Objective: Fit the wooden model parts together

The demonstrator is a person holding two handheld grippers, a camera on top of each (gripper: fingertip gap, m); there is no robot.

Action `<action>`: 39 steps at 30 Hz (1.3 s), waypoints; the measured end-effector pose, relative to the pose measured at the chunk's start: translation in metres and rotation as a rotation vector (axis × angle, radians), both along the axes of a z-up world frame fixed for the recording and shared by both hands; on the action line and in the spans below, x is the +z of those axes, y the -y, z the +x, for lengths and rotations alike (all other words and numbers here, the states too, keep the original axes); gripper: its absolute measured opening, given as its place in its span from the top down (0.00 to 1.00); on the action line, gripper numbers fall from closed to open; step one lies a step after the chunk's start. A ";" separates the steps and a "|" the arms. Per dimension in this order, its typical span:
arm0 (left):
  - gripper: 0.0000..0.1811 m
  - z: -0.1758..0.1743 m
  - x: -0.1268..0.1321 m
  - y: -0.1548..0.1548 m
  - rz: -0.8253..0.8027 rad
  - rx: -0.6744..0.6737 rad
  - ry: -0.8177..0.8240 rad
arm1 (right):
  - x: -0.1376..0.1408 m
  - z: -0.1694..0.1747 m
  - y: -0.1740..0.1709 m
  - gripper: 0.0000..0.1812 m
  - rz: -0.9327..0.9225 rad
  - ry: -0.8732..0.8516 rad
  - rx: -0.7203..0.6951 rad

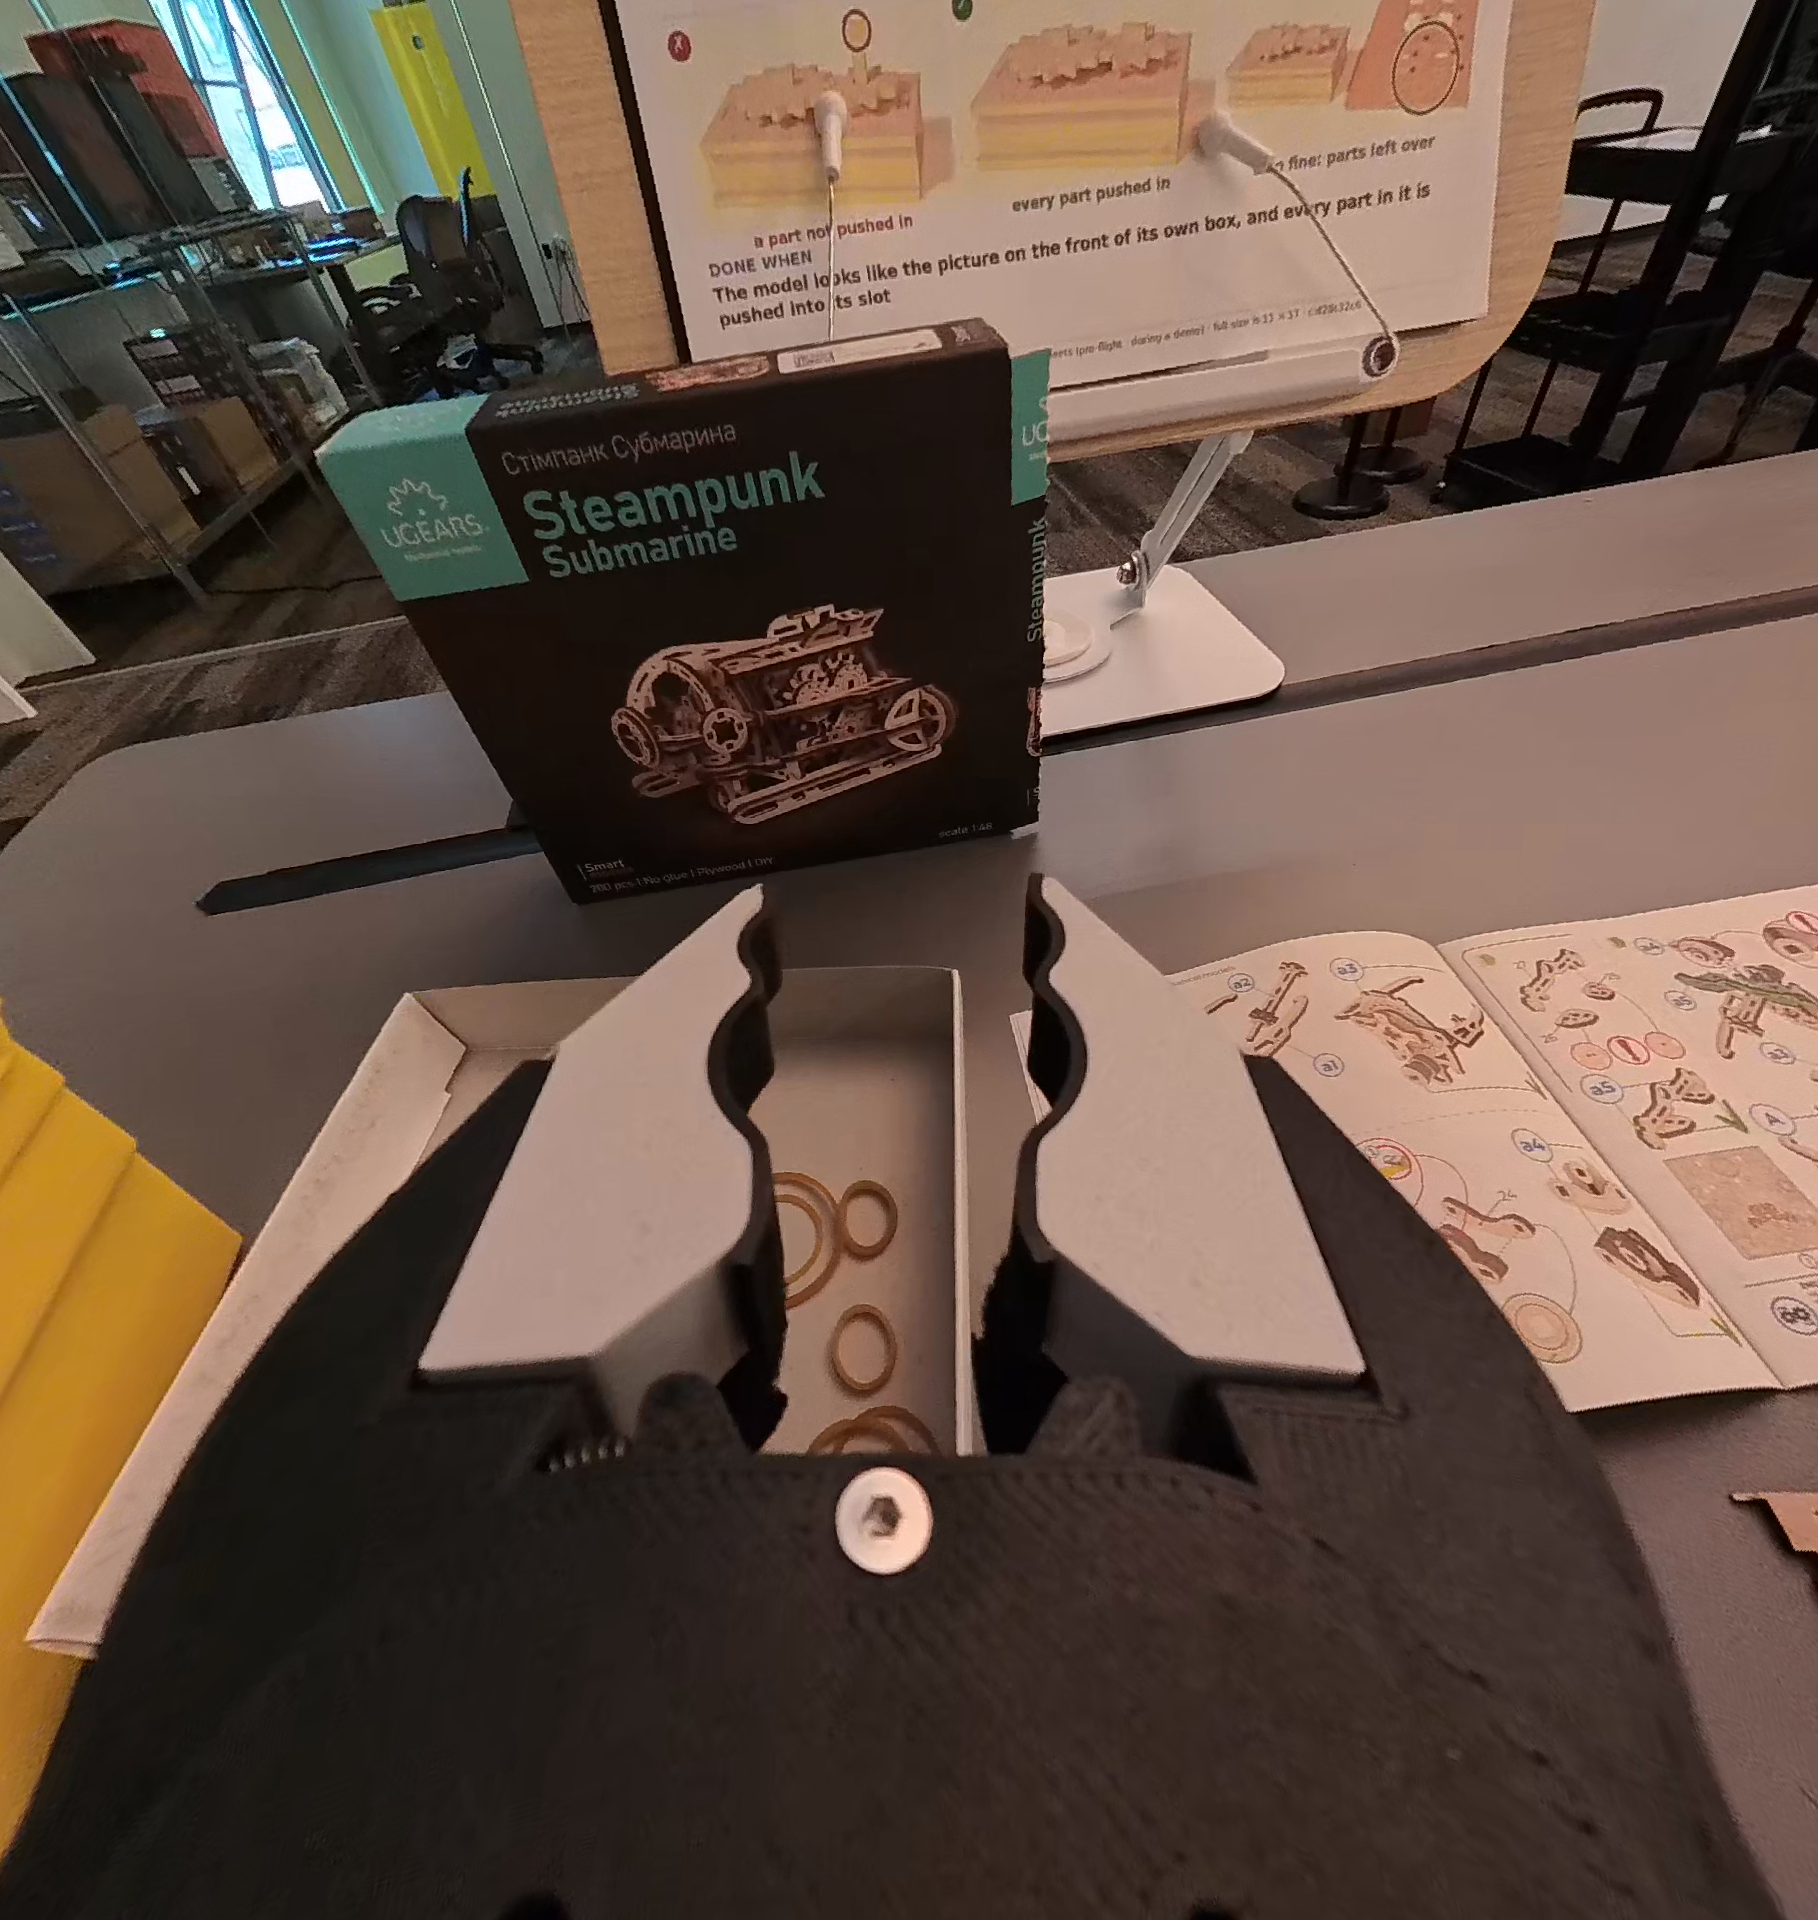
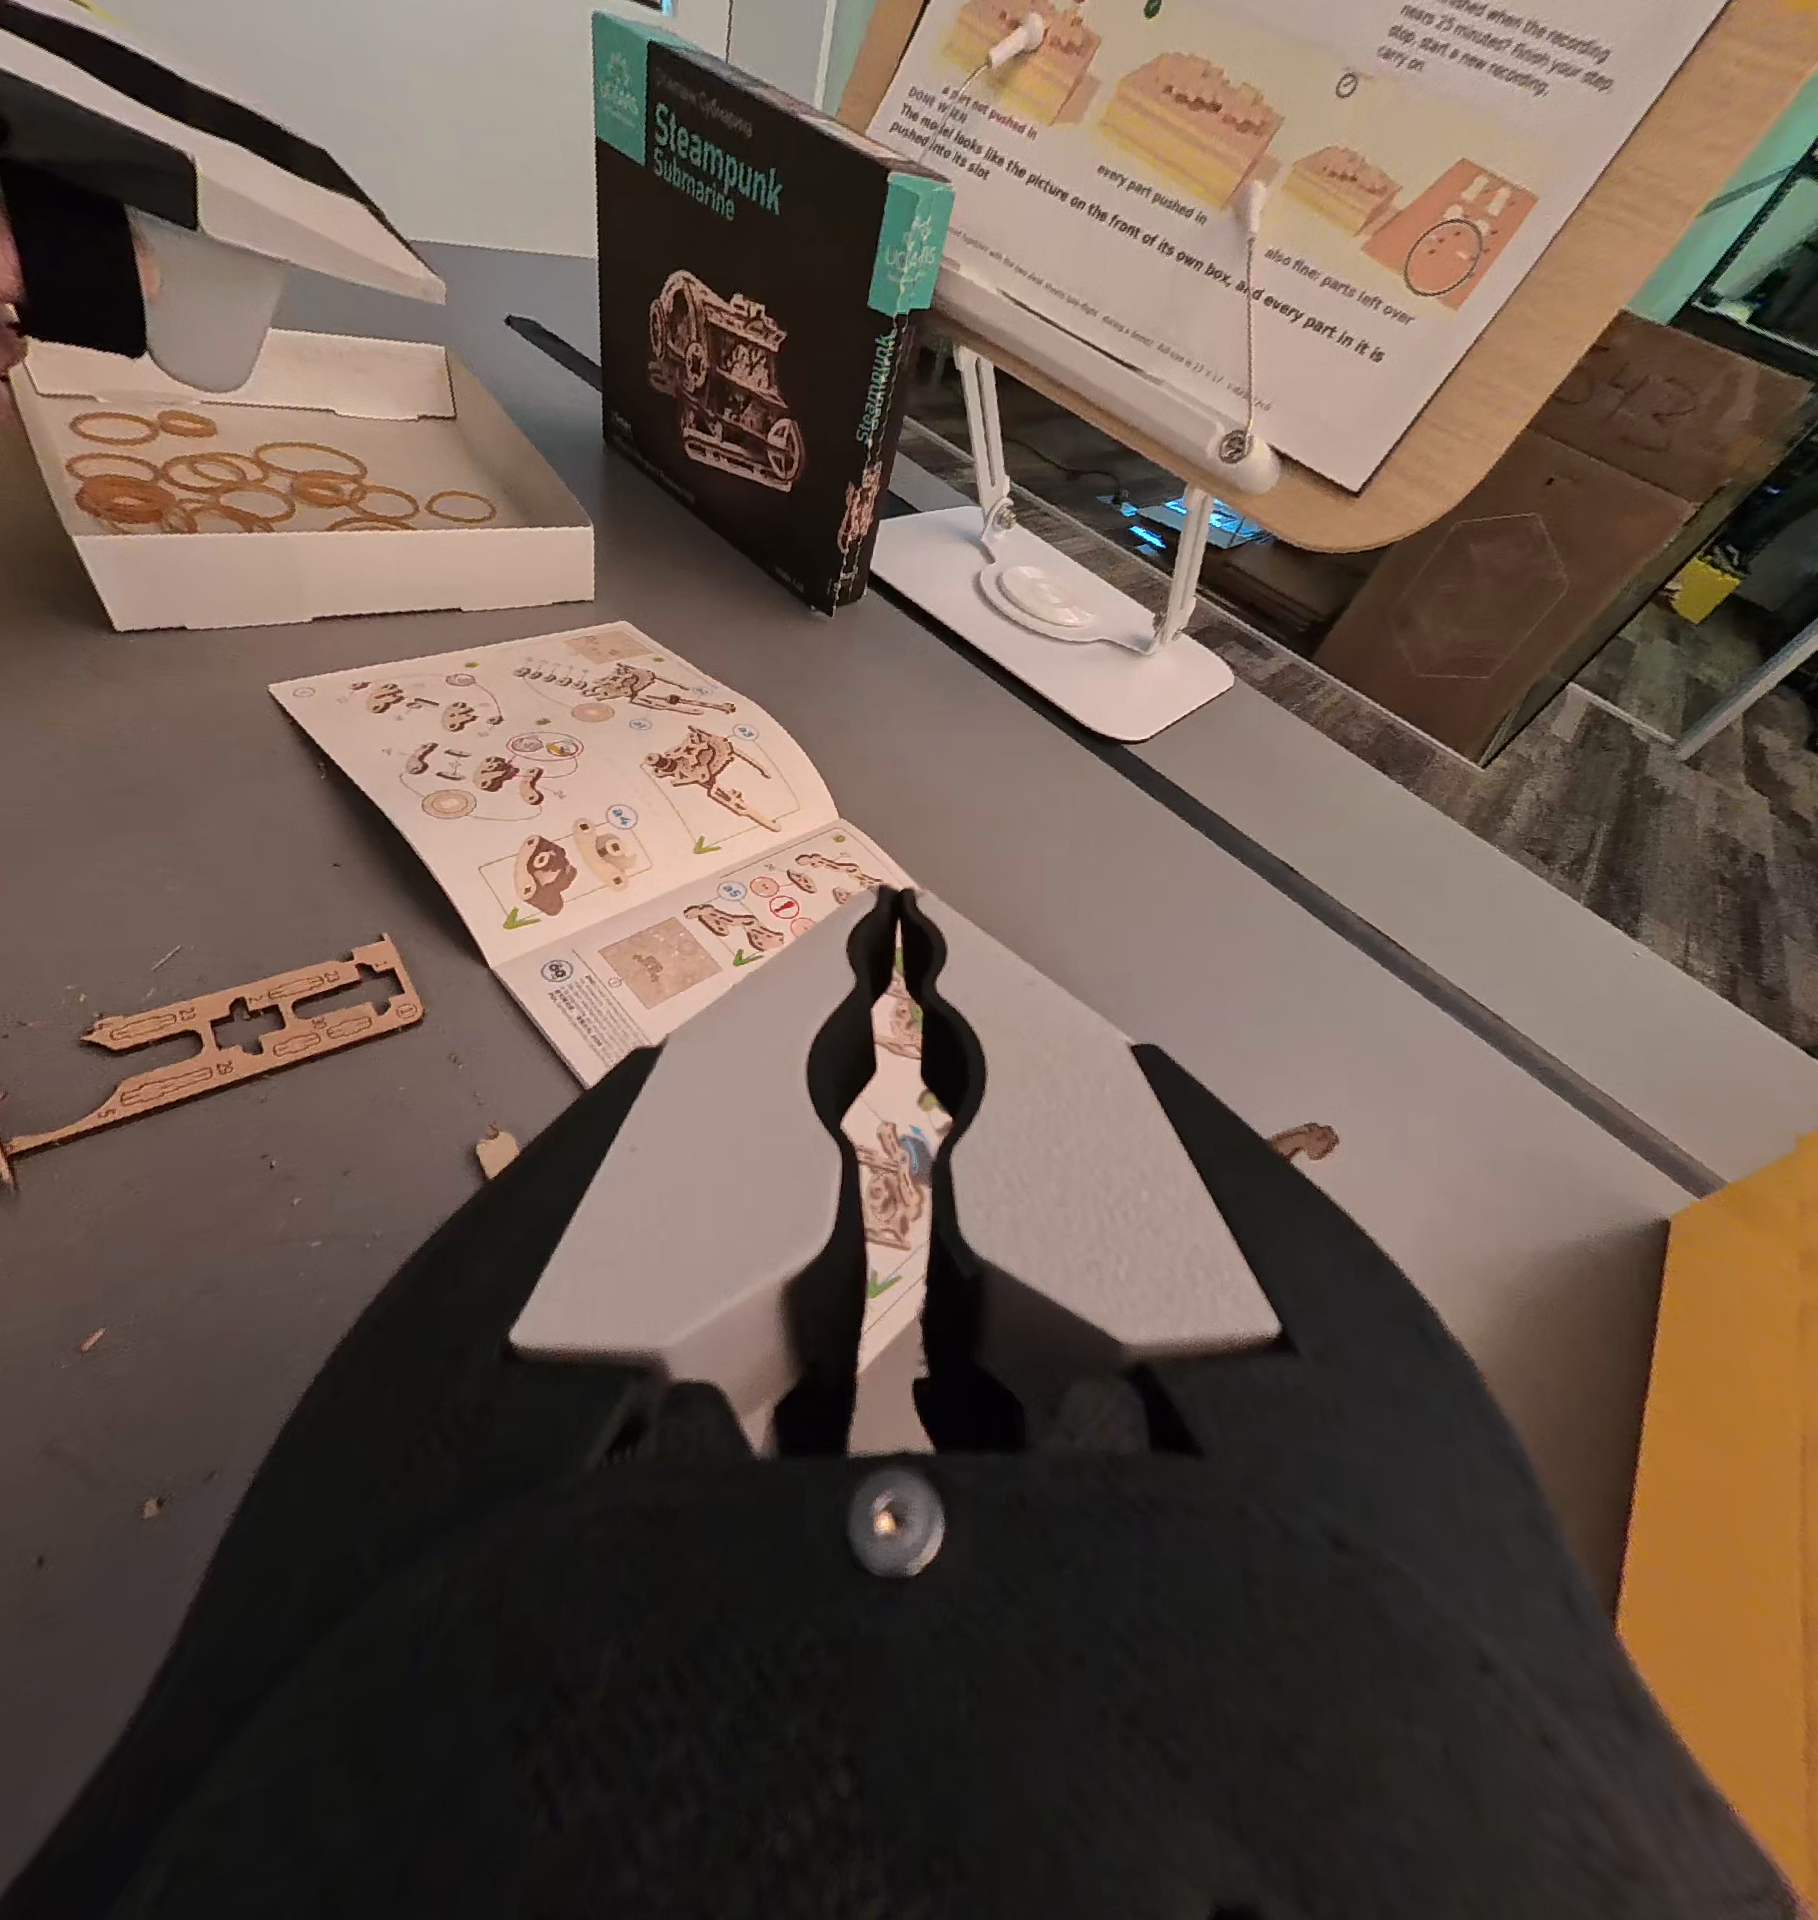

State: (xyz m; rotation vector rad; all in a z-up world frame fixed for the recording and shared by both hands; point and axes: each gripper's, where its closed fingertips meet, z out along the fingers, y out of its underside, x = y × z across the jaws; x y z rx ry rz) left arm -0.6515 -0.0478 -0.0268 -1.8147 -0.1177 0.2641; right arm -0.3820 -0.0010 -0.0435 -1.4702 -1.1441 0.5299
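Rings lie in tray beneath parted left jaws.

Left gripper body: matte black printed shell, ribbed layer lines.
Left fingers: pale grey wedges with black wavy inner pads — scalloped edges.
Left screw: silver hex-socket head, centred just behind the finger roots; a small coil spring to its left.
Right gripper body: same black shell, same grey fingers.
Right screw: silver, behind the finger roots — blurred, probably hex-socket.
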 end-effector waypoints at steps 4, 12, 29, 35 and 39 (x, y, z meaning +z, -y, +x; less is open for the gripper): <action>0.75 0.000 0.000 0.000 0.001 -0.002 0.001 | 0.004 0.002 -0.002 0.97 0.011 -0.016 -0.014; 0.76 0.001 -0.001 -0.001 -0.003 -0.007 0.001 | 0.009 0.005 -0.004 0.97 0.029 -0.035 -0.029; 0.76 0.003 0.000 -0.001 -0.003 -0.016 -0.001 | 0.006 0.001 0.001 0.99 0.023 -0.018 0.001; 0.76 0.004 0.000 -0.002 -0.002 -0.019 -0.003 | 0.008 0.003 -0.001 0.98 -0.009 -0.052 -0.001; 0.76 0.006 0.000 -0.002 0.000 -0.023 -0.005 | 0.012 0.005 -0.002 0.98 -0.003 -0.072 -0.008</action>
